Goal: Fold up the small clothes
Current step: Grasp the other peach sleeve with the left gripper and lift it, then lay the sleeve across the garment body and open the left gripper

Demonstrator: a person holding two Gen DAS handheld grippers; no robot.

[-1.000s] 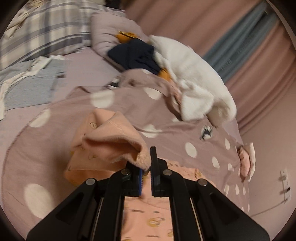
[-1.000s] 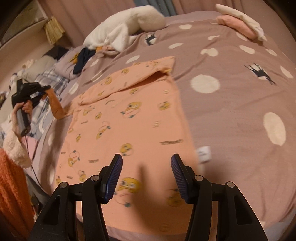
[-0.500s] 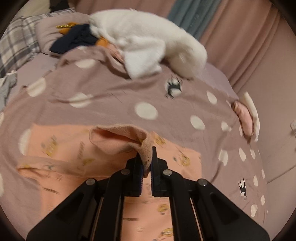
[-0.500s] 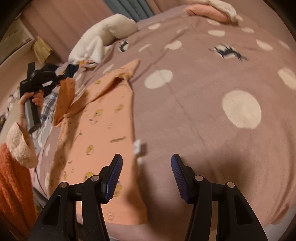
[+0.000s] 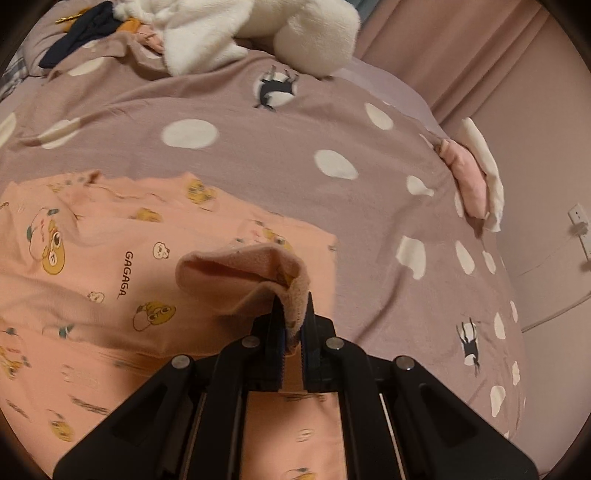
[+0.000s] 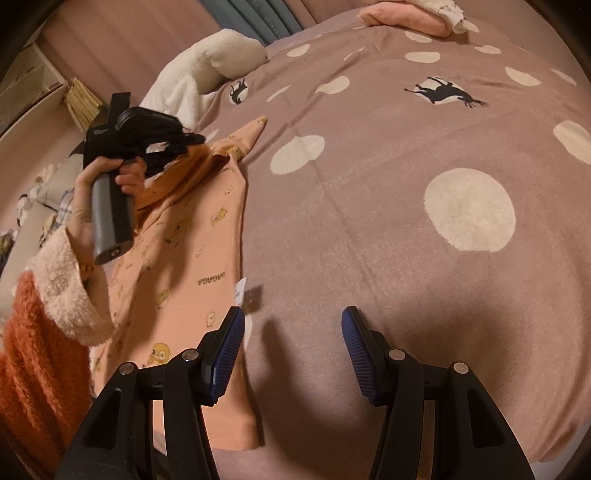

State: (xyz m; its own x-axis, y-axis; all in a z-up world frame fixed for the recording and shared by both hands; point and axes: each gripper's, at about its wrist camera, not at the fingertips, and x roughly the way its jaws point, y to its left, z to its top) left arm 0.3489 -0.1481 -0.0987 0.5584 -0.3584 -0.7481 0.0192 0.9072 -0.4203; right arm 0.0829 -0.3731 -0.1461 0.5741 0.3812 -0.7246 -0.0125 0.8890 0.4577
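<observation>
A small peach garment (image 5: 110,266) printed with yellow cartoon figures lies spread on the mauve dotted bedspread (image 5: 258,155). My left gripper (image 5: 292,325) is shut on the garment's fleecy cuff (image 5: 258,273), lifting it above the flat body. The right wrist view shows the same garment (image 6: 192,266) at the left, with the left gripper (image 6: 192,142) held over it by a person's hand (image 6: 110,184). My right gripper (image 6: 291,347) stands open with nothing between its fingers, hovering over the bedspread (image 6: 369,221) just right of the garment's edge and its white label (image 6: 241,291).
A white plush heap (image 5: 240,33) and dark clothes (image 5: 81,29) lie at the bed's far end. Folded pink and white items (image 5: 472,177) sit by the right edge, near the wall. An orange fleece sleeve (image 6: 40,354) fills the right wrist view's lower left.
The left gripper has carried the cuff across the garment toward its right side and lower. The right gripper swung right, off the garment onto the bare bedspread, then held still.
</observation>
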